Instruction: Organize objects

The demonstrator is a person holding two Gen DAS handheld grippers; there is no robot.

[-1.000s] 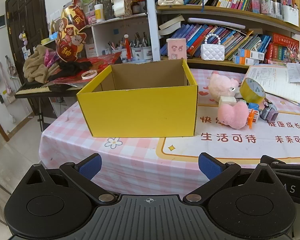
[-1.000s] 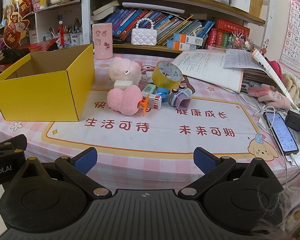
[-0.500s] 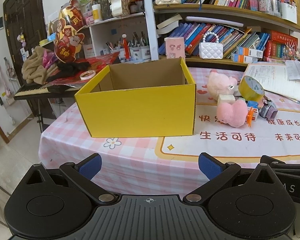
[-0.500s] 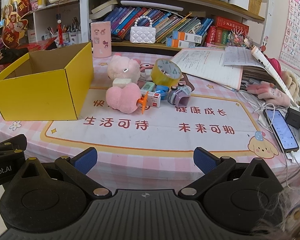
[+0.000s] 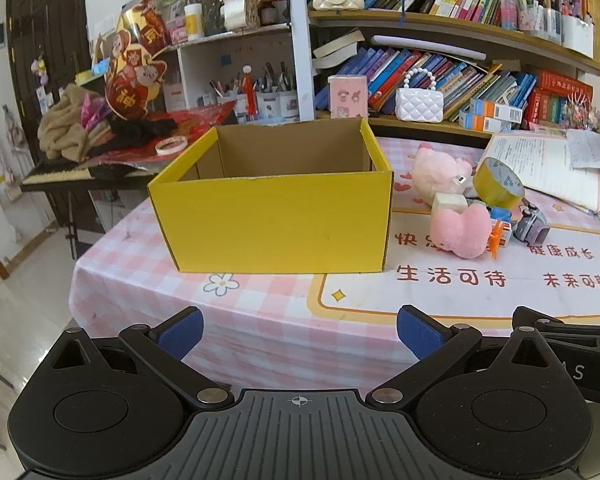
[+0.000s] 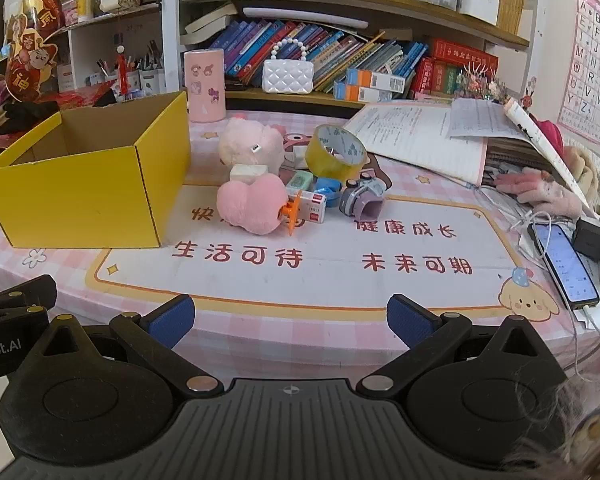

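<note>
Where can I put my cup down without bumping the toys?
Bare mat lies in front of the toys, between the pink heart plush and the table's near edge. The pile around the yellow tape roll is crowded; so is the right edge by the phone.

The left gripper (image 5: pixel 298 328) is hovering level with its two fingers (image 5: pixel 180 330) spread wide apart, blue pads facing each other across an open gap and gripping nothing. Its black linkage arms are angling outward from the ribbed body at the bottom of the left wrist view. The right gripper (image 6: pixel 290 318) is hanging in much the same pose, its fingers (image 6: pixel 408 318) splayed wide and holding nothing between the blue pads. The two grippers are sitting side by side, close together: part of the right one's black frame is showing at the right edge of the left wrist view, and part of the left one's frame is showing at the left edge of the right wrist view.
</note>
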